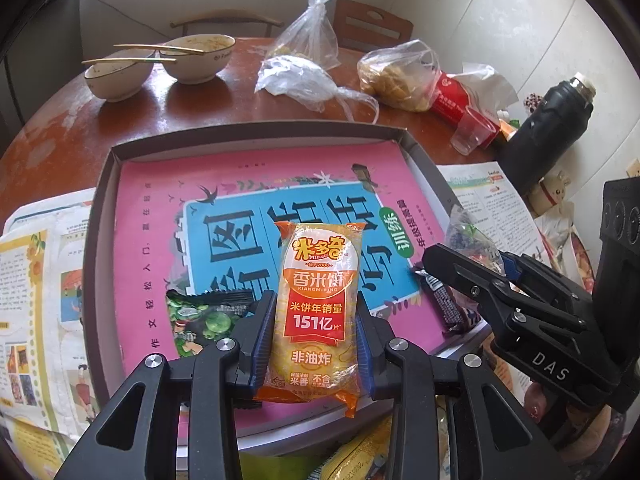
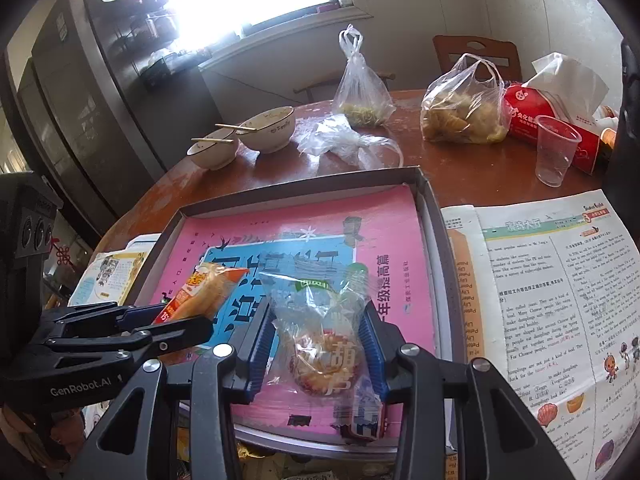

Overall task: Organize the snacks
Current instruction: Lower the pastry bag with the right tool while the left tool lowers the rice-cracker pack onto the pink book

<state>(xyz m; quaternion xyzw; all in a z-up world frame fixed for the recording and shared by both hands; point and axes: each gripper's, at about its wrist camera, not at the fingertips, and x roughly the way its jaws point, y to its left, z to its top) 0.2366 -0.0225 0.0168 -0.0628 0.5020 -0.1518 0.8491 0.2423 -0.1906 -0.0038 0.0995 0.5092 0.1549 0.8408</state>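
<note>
My left gripper is shut on an orange rice cracker packet, held upright above a shallow grey box lined with a pink book. It also shows in the right wrist view. My right gripper is shut on a clear packet with a round biscuit, over the same box. In the left wrist view the right gripper sits at the box's right edge. A green snack packet and a dark wrapped bar lie in the box.
On the round wooden table stand two bowls with chopsticks, plastic bags of food, a clear cup, a red tissue pack and a black flask. Newspaper sheets lie either side of the box. More snacks lie below the box.
</note>
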